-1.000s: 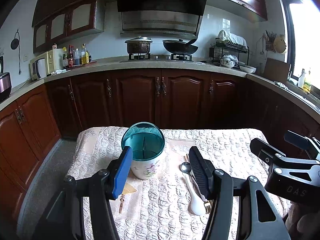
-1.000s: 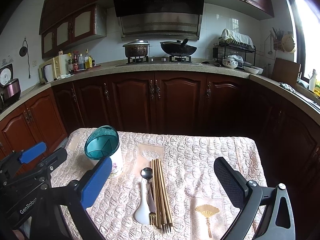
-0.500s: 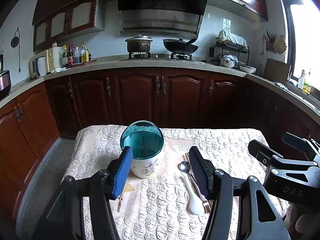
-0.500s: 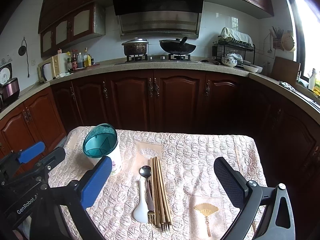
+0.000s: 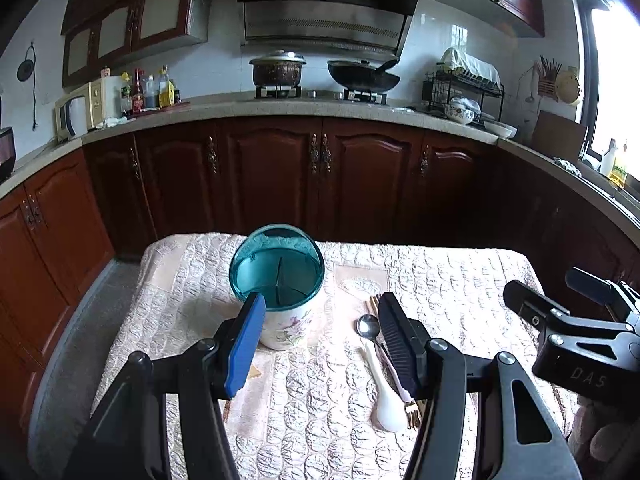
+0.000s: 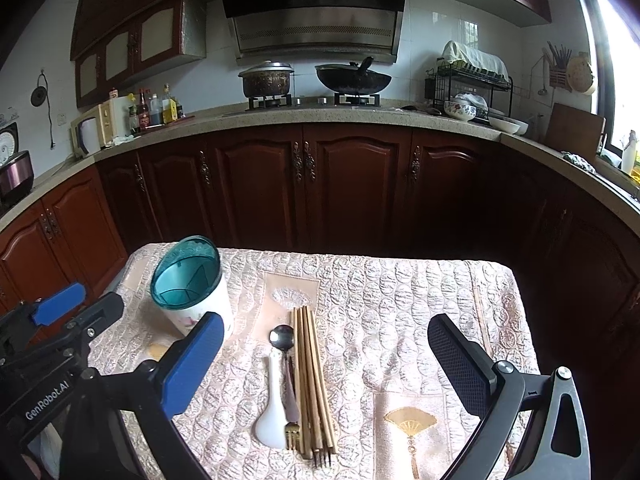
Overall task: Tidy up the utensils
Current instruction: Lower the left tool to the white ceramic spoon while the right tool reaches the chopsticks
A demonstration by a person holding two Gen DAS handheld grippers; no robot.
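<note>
Both wide-open, empty grippers, left point(image 5: 320, 344) and right point(image 6: 320, 364), have come closer to the untouched spoons, forks and wooden chopsticks point(image 6: 310, 376) lying beside the empty teal-rimmed white holder cup point(image 6: 192, 292).

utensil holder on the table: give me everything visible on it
The utensil holder is a white, seemingly ceramic cylinder with a floral print low on its side and a translucent teal plastic top, raised at the back. Dividers split its inside into compartments, all empty. It stands upright on the quilted tablecloth, left of the laid-out utensils. Nothing else touches it.
</note>
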